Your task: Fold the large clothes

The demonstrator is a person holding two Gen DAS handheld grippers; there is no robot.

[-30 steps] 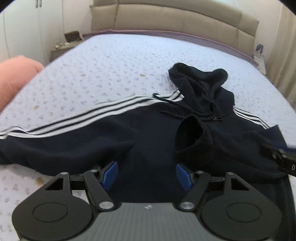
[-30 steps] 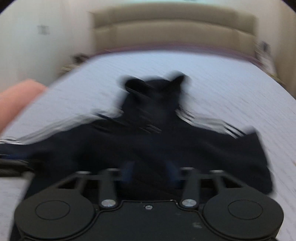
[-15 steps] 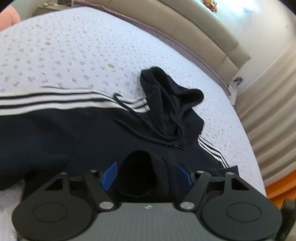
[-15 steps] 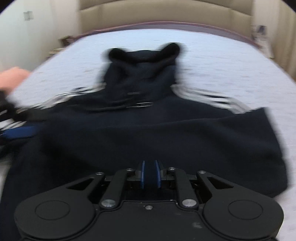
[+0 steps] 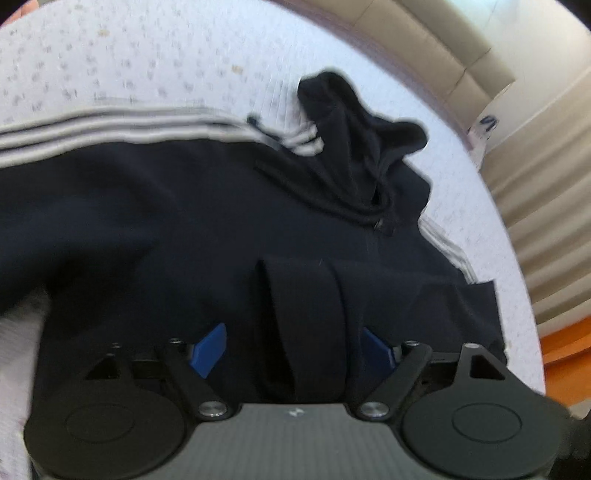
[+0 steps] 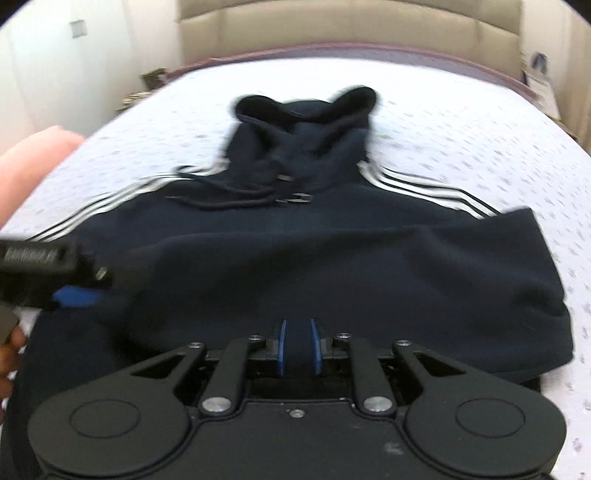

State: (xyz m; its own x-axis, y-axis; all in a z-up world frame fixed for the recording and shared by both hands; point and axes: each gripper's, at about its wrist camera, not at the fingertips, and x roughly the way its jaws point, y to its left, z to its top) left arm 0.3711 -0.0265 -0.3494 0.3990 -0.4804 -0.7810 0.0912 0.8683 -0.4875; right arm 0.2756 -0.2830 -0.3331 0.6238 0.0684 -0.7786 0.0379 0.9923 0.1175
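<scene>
A dark navy hoodie point(image 6: 332, 258) with white sleeve stripes lies spread on the bed, hood toward the headboard. It also shows in the left wrist view point(image 5: 147, 221). My right gripper point(image 6: 297, 347) is shut on a fold of the hoodie's lower edge. My left gripper point(image 5: 295, 350) is open, its blue pads either side of a raised dark fold point(image 5: 303, 317) of the hoodie, possibly a sleeve cuff. The left gripper also shows in the right wrist view point(image 6: 55, 269) at the hoodie's left side.
The bed point(image 6: 461, 129) has a pale dotted sheet and a beige padded headboard point(image 6: 351, 29). A pink pillow point(image 6: 33, 166) lies at the left. A nightstand point(image 6: 147, 85) stands by the wall. Curtains point(image 5: 546, 206) hang to the right of the bed.
My left gripper has moved closer over the raised fold, which now sits between its open pads. My right gripper stays shut on the hem, and the hoodie looks a little farther away.
</scene>
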